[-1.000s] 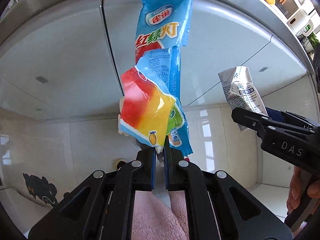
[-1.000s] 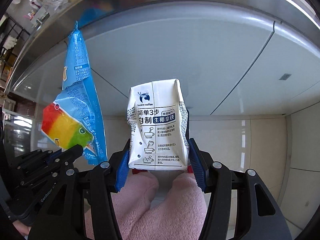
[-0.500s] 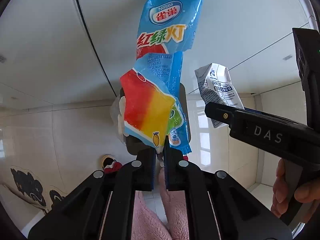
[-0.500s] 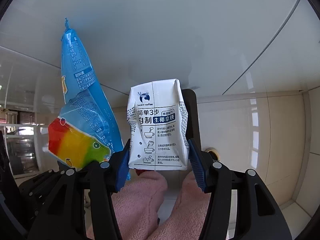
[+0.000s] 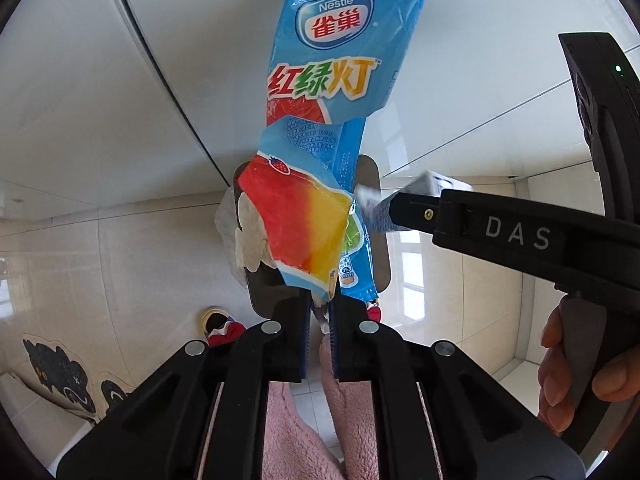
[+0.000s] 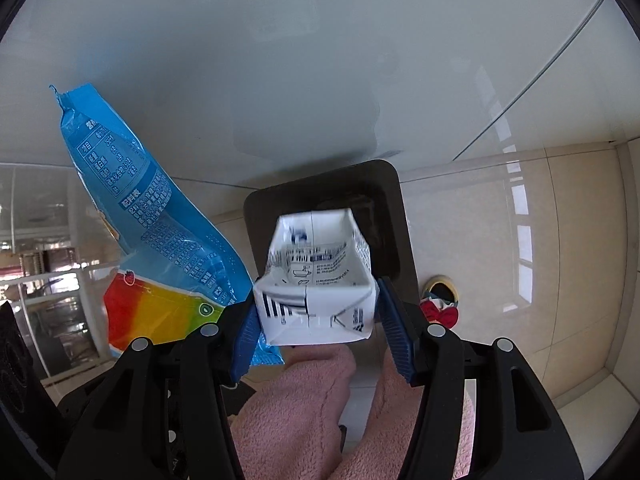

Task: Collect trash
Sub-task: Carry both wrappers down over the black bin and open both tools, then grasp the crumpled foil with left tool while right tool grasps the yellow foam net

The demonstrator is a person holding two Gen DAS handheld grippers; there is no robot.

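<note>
The left tongs (image 5: 320,300) pinch the bottom corner of a crinkly, glossy blue plastic wrapper (image 5: 328,80), their jaws just starting to part. The right tongs (image 6: 316,312) stand half open around a creased white paper carton (image 6: 316,264), tipped forward between the ribbed blue pads; I cannot tell whether they press it. Beyond both tips is a dark, round-cornered rectangular bin (image 6: 384,184).

Both grippers have dropped toward the black bin (image 6: 384,184); the white carton (image 6: 320,280) now tips forward (blurred) at frame centre.
</note>
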